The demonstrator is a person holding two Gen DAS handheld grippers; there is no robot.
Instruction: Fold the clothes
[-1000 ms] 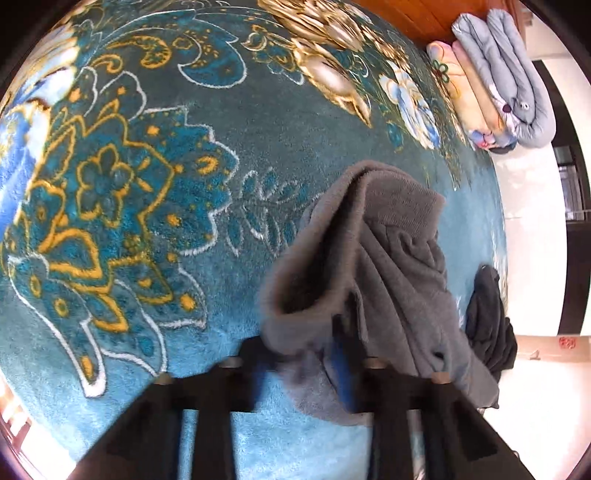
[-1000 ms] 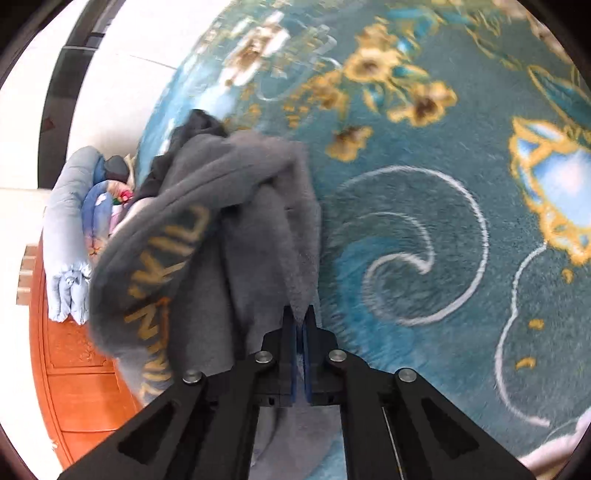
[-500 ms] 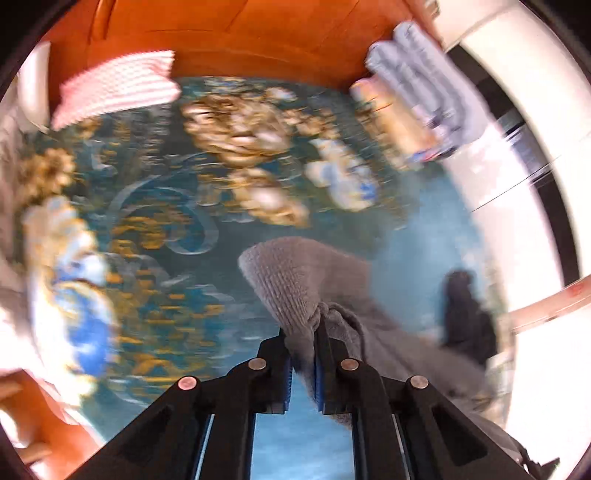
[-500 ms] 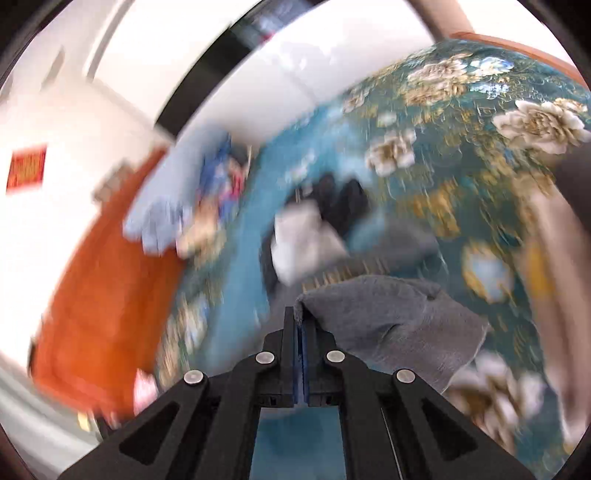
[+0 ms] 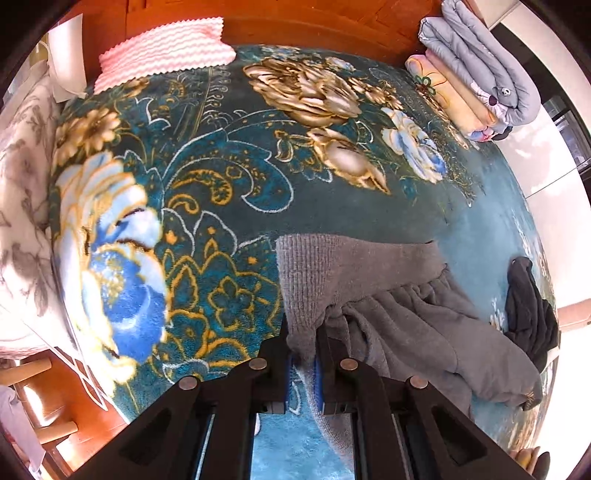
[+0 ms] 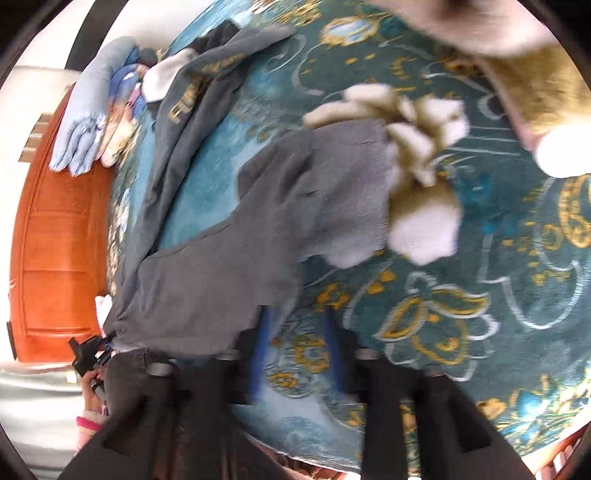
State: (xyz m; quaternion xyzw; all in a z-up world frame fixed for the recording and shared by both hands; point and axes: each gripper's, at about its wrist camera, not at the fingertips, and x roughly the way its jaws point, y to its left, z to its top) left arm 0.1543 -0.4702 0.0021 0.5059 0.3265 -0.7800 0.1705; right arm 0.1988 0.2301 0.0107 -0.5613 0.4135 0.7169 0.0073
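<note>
now left tool (image 5: 302,363) pinching ribbed hem of grey sweatpants (image 5: 388,295); right tool (image 6: 297,332) spread, gripping nothing; sweatpants sprawled across floral blanket (image 5: 221,206) on bed, near dark garment (image 5: 528,310) at right.

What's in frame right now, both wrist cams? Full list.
grey sweatpants: 1, grey with yellow lettering on a leg, spread on the bed, ribbed waistband toward the left gripper
floral blanket: 1, teal with gold and blue flowers, covers the bed
dark garment: 1, black, bunched at the blanket's edge beyond the sweatpants
pink towel: 1, pink, ridged, by the headboard
folded quilts: a stack, grey-blue over pastel print, at the bed corner
headboard: 1, orange-brown wood
grey-floral bedding: 1, white and grey, left edge
left gripper: black with blue pads, closed on the waistband
right gripper: black, blurred, jaws apart, holding nothing
</note>
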